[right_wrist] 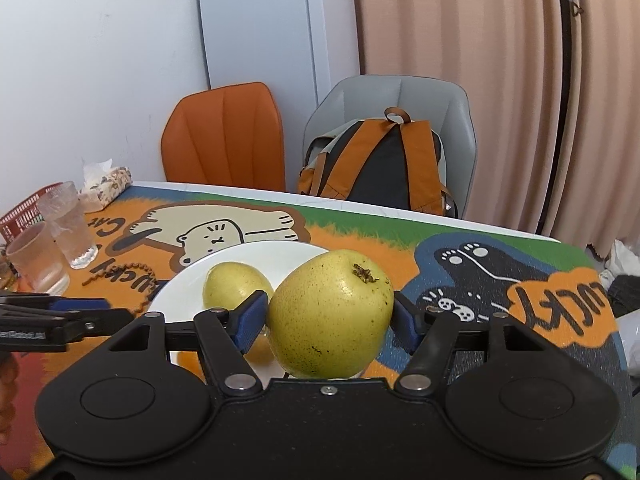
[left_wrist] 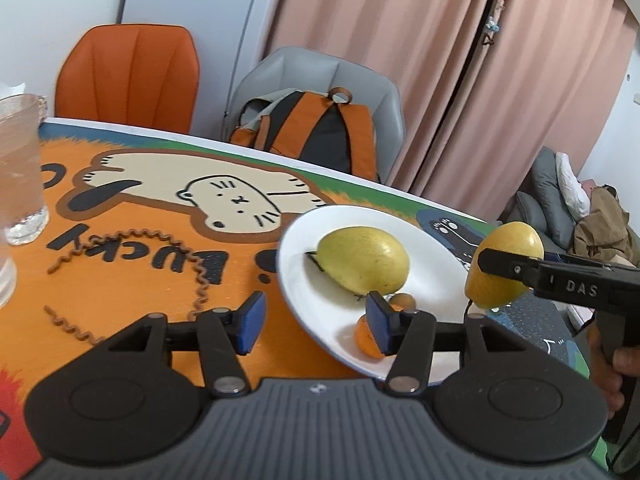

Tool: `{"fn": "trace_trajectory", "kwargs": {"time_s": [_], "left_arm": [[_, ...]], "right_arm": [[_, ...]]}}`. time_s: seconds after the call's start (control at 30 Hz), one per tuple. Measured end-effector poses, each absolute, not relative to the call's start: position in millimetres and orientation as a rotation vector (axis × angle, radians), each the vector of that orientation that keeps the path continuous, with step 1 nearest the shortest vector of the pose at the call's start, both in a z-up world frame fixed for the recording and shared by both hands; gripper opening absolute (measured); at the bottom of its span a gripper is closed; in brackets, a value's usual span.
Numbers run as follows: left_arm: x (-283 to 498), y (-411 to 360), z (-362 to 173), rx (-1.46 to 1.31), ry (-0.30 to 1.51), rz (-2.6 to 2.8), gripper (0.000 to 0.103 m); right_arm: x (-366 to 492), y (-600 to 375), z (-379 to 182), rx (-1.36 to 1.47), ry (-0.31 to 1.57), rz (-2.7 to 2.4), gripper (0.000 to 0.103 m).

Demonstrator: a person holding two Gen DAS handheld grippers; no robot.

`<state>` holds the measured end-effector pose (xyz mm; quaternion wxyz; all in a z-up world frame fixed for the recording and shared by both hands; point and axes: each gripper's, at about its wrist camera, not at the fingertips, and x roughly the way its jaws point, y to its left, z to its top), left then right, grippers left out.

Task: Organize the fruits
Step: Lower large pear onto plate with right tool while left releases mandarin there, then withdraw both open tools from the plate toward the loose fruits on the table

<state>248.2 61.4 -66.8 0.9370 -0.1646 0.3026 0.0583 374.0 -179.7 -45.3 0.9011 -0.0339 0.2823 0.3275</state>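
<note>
A white plate [left_wrist: 436, 280] lies on the cartoon cat mat with a yellow-green pear [left_wrist: 364, 260] and two small orange fruits [left_wrist: 366, 340] on it. My left gripper [left_wrist: 316, 322] is open at the plate's near rim. Its right pad partly hides one orange fruit, and nothing is pressed between the pads. My right gripper [right_wrist: 328, 320] is shut on a second, larger pear [right_wrist: 332, 316], carried above the plate's right edge. The left wrist view shows that held pear [left_wrist: 508, 240] in the right gripper [left_wrist: 496, 268]. In the right wrist view, the plate [right_wrist: 180, 280] holds the first pear [right_wrist: 236, 284].
Two glasses [right_wrist: 72, 236] stand at the table's left, with a tissue box [right_wrist: 106, 184] and a red basket [right_wrist: 24, 210] behind them. An orange chair [right_wrist: 228, 136] and a grey chair with a backpack [right_wrist: 384, 164] stand at the far edge. A person's hand [left_wrist: 614, 376] grips the right handle.
</note>
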Motion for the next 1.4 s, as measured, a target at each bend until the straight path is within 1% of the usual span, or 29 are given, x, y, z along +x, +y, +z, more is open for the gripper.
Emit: {"fn": "trace_trajectory", "kwargs": {"time_s": [0.17, 0.4, 0.43, 0.47, 0.53, 0.63, 1.23, 1.4], "left_arm": [[241.4, 69.1, -67.6, -0.346, 0.620, 0.150, 0.058], [234.0, 74.8, -71.3, -0.357, 0.620, 0.191, 0.072], [233.4, 76.4, -72.0, -0.360, 0.620, 0.199, 0.073], [232.4, 78.3, -72.6, -0.366, 0.621, 0.208, 0.073], [229.8, 82.2, -73.4, -0.378, 0.620, 0.219, 0.073], [227.1, 86.5, -75.0, -0.387, 0.624, 0.233, 0.074], [208.1, 80.4, -73.9, -0.408, 0.633, 0.226, 0.076], [201.7, 72.7, -68.6, -0.399, 0.625, 0.228, 0.084]], "right_arm": [[383.0, -169.6, -53.0, -0.107, 0.600, 0.682, 0.062], [389.4, -157.6, -60.9, -0.128, 0.614, 0.693, 0.063], [390.0, -155.4, -62.3, -0.127, 0.622, 0.693, 0.061], [390.0, -154.4, -63.0, -0.118, 0.622, 0.694, 0.057], [388.5, -153.4, -60.7, -0.108, 0.611, 0.693, 0.057], [386.0, -151.3, -58.5, -0.122, 0.608, 0.685, 0.054], [357.4, -172.9, -54.5, -0.073, 0.623, 0.679, 0.053], [343.4, -181.8, -48.5, -0.057, 0.622, 0.687, 0.055]]}}
